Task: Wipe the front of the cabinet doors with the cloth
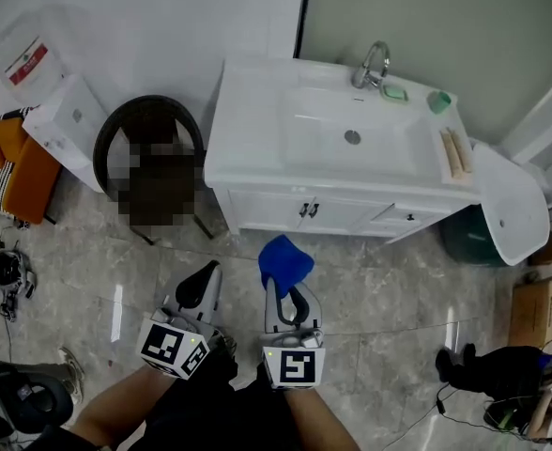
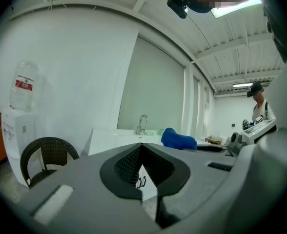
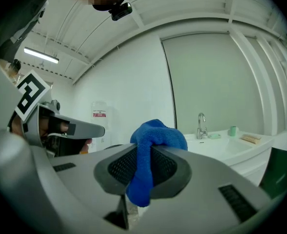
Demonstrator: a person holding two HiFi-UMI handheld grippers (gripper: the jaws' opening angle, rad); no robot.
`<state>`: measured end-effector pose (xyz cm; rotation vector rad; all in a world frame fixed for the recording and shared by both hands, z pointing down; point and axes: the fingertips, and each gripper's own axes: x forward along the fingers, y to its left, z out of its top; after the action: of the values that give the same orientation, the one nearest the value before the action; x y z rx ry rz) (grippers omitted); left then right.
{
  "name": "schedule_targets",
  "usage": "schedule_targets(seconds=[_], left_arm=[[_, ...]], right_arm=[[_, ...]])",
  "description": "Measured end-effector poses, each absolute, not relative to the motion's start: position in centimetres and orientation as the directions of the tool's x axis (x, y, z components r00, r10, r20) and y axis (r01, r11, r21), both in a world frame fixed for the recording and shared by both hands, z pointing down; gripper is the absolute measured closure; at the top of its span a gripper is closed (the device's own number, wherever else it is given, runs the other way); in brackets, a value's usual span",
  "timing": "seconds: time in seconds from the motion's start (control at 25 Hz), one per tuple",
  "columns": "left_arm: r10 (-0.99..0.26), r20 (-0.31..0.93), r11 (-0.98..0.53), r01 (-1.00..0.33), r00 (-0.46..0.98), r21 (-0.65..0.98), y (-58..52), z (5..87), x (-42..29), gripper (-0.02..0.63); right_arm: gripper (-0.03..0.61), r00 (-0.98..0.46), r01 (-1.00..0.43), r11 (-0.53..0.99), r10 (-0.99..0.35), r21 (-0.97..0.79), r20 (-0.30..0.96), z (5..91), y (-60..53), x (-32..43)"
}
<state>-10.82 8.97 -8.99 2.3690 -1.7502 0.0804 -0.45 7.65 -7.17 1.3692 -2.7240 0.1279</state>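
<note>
- Clenched on nothing, my left gripper (image 2: 141,149) has its ribbed black pads meeting at the tips. Off to its left stands a round, dark wicker chair (image 1: 149,120).
- My right gripper (image 3: 144,152) is clamped on the cloth (image 3: 155,133), a blue terry wad bunched past the tips, with a tail hanging down between the pads.
- From the head view, the cloth's long axis runs along my right jaws and points at the cabinet doors (image 1: 290,212). These are flat white panels with two small dark handles (image 1: 309,210) side by side.
- The cloth sits short of the middle of the front edge of the worktop (image 1: 257,172), clear of the doors. A strip of glossy marbled floor (image 1: 379,280) lies between.
- The worktop is smooth and white with rounded corners, and a chrome tap (image 1: 375,64) stands at its back edge.
- The chair crowds the left front corner and a dark green bin (image 1: 464,238) sits under the right one.
</note>
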Motion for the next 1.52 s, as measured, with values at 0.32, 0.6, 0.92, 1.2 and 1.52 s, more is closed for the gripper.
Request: schedule_targets(seconds=[0.32,0.6,0.92,1.2,1.52], left_arm=[[-0.932,0.167,-0.31,-0.946,0.321,0.091,7.1,-6.5,-14.6,0.614],[-0.935,0.196,-0.285,-0.955,0.296,0.082,3.6,-3.9,-16.5,0.613],[-0.955,0.22,-0.188,-0.98,0.196,0.06,-1.2,-0.5,-14.4,0.613],[-0.966,0.216,-0.13,-0.99,0.14,0.062,-3.6,5.2,-16.6,0.614],[-0.972,0.235,-0.002,-0.998,0.018,0.067,-1.4,8.1,-27.9,0.614]], right_arm=[[0.534,-0.564,-0.821,0.571,-0.814,0.015,0.138,-4.4,4.8,-4.1],[0.534,-0.606,-0.786,0.618,-0.777,0.024,0.169,-1.6,2.2,-7.5],[0.534,-0.654,-0.75,0.662,-0.738,-0.011,0.165,3.2,-2.3,-6.1],[0.534,-0.667,-0.733,0.68,-0.716,-0.009,0.205,11.1,-5.7,-7.7],[0.534,-0.755,-0.642,0.766,-0.64,0.039,0.143,20.0,-7.4,-19.8]])
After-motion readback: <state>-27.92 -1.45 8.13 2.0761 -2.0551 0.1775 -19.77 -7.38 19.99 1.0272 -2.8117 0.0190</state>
